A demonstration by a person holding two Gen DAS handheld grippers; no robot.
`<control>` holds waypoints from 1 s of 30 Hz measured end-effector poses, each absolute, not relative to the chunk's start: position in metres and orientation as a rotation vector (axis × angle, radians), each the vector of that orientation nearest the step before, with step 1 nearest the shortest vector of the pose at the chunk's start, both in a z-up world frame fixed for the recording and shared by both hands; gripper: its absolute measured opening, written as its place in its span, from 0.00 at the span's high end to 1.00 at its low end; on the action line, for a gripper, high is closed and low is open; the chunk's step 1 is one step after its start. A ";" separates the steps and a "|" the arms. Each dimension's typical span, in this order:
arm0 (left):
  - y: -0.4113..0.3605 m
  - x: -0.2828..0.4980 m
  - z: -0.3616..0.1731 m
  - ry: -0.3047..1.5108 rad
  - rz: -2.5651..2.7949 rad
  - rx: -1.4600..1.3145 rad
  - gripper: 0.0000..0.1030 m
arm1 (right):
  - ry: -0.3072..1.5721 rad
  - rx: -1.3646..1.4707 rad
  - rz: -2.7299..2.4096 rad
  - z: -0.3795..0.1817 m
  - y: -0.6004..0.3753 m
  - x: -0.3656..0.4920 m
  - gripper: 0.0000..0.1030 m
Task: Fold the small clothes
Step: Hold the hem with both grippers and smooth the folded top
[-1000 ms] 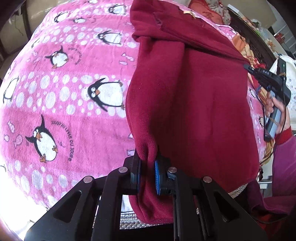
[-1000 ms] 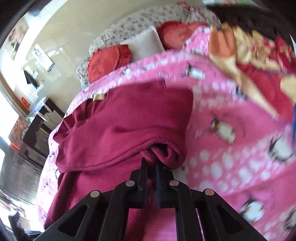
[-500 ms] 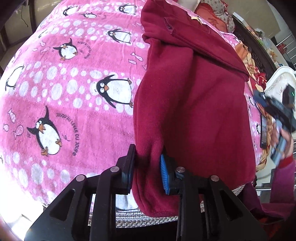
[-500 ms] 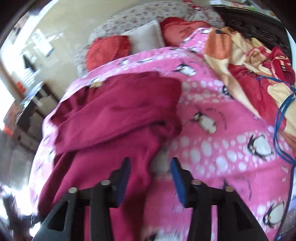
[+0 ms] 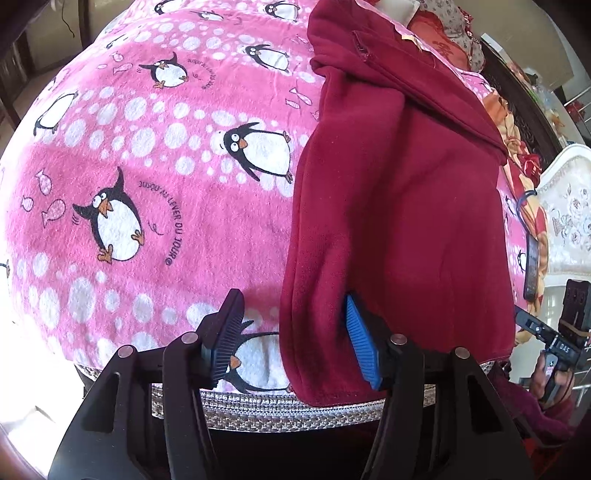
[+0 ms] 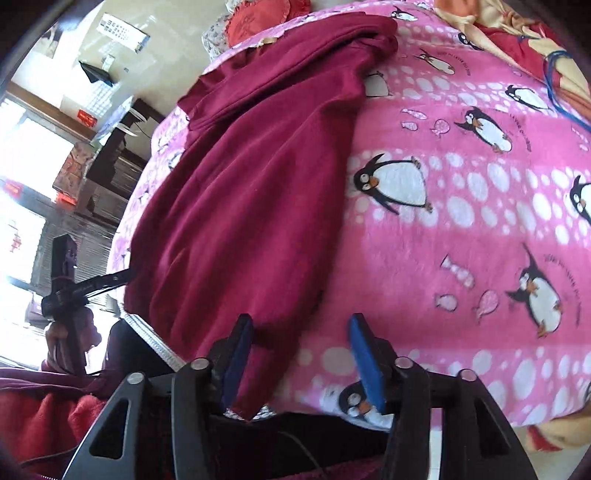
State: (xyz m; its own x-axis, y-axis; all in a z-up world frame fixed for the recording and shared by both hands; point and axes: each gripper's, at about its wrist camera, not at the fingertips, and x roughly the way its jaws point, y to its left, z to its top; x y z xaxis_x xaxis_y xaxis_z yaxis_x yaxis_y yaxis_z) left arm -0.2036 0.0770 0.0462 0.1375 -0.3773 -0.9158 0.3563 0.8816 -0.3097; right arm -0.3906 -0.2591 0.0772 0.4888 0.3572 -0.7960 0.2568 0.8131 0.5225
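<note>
A dark red fleece garment (image 5: pixel 399 192) lies folded lengthwise on the pink penguin blanket (image 5: pixel 147 184), its lower hem at the bed's near edge. My left gripper (image 5: pixel 291 338) is open, its jaws wide apart around the garment's left folded edge, no longer pinching it. In the right wrist view the same garment (image 6: pixel 251 184) stretches away from the near edge. My right gripper (image 6: pixel 301 354) is open, with the garment's lower corner between the jaws, loose. The other hand-held gripper shows at the far edge of each view.
The penguin blanket (image 6: pixel 461 221) covers the bed. Red cushions (image 6: pixel 258 18) and a floral pillow lie at the head. An orange and red quilt (image 5: pixel 524 177) lies bunched along the far side. Dark furniture (image 6: pixel 110 155) stands beside the bed.
Both grippers were shut on the garment's lower edge one second ago. Both have opened and let go. The garment now lies flat on the blanket, and both grippers have drawn back toward the bed's edge.
</note>
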 end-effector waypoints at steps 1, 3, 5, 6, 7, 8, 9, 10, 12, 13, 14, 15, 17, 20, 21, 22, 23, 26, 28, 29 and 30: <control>0.076 -0.204 0.045 1.334 -0.529 -0.020 0.46 | 1.070 0.672 0.082 0.077 -0.258 -0.391 0.43; 0.075 -0.205 0.043 1.334 -0.517 -0.015 0.46 | 1.058 0.712 0.119 0.076 -0.253 -0.390 0.43; 0.074 -0.207 0.043 1.326 -0.508 -0.002 0.46 | 1.059 0.716 0.144 0.075 -0.246 -0.383 0.43; 0.072 -0.207 0.043 1.324 -0.504 0.006 0.46 | 1.062 0.706 0.147 0.075 -0.243 -0.380 0.43; 0.072 -0.208 0.043 1.322 -0.498 0.016 0.46 | 1.063 0.699 0.153 0.076 -0.239 -0.376 0.43; 0.070 -0.208 0.043 1.319 -0.493 0.022 0.46 | 1.063 0.698 0.162 0.076 -0.239 -0.373 0.43; 0.069 -0.209 0.043 1.316 -0.486 0.030 0.46 | 1.064 0.695 0.169 0.076 -0.237 -0.371 0.43; 0.068 -0.209 0.043 1.314 -0.480 0.037 0.46 | 1.069 0.692 0.170 0.076 -0.236 -0.369 0.43; 0.065 -0.211 0.043 1.305 -0.470 0.053 0.46 | 1.080 0.684 0.170 0.075 -0.232 -0.365 0.43; 0.064 -0.211 0.043 1.301 -0.468 0.062 0.46 | 1.084 0.679 0.170 0.075 -0.230 -0.363 0.43; 0.063 -0.212 0.043 1.299 -0.465 0.068 0.46 | 1.088 0.675 0.170 0.075 -0.231 -0.361 0.43; 0.062 -0.211 0.043 1.297 -0.464 0.072 0.46 | 1.092 0.672 0.169 0.075 -0.231 -0.361 0.43; 0.063 -0.211 0.042 1.300 -0.465 0.070 0.46 | 1.101 0.666 0.166 0.076 -0.230 -0.359 0.43; 0.065 -0.209 0.041 1.306 -0.474 0.053 0.45 | 1.109 0.661 0.165 0.076 -0.231 -0.359 0.43; 0.065 -0.209 0.041 1.307 -0.475 0.050 0.45 | 1.110 0.660 0.164 0.076 -0.231 -0.359 0.43; 0.066 -0.209 0.041 1.307 -0.476 0.048 0.45 | 1.113 0.658 0.166 0.077 -0.231 -0.360 0.43; 0.066 -0.209 0.041 1.306 -0.477 0.047 0.45 | 1.115 0.653 0.169 0.078 -0.232 -0.360 0.43; 0.066 -0.210 0.039 1.303 -0.475 0.047 0.42 | 1.112 0.652 0.174 0.076 -0.235 -0.361 0.43; 0.062 -0.211 0.039 1.300 -0.471 0.061 0.40 | 1.101 0.664 0.172 0.073 -0.234 -0.360 0.43; 0.060 -0.212 0.039 1.299 -0.468 0.070 0.40 | 1.093 0.665 0.172 0.072 -0.233 -0.360 0.43; 0.058 -0.213 0.038 1.298 -0.465 0.079 0.40 | 1.083 0.665 0.172 0.071 -0.232 -0.359 0.43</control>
State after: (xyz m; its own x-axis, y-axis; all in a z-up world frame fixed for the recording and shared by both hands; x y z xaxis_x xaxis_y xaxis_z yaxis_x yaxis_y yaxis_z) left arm -0.2129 0.0580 0.0385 0.1914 -0.2868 -0.9387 0.3741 0.9055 -0.2004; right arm -0.3594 -0.2316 0.0715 0.4765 0.4422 -0.7599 0.1848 0.7947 0.5783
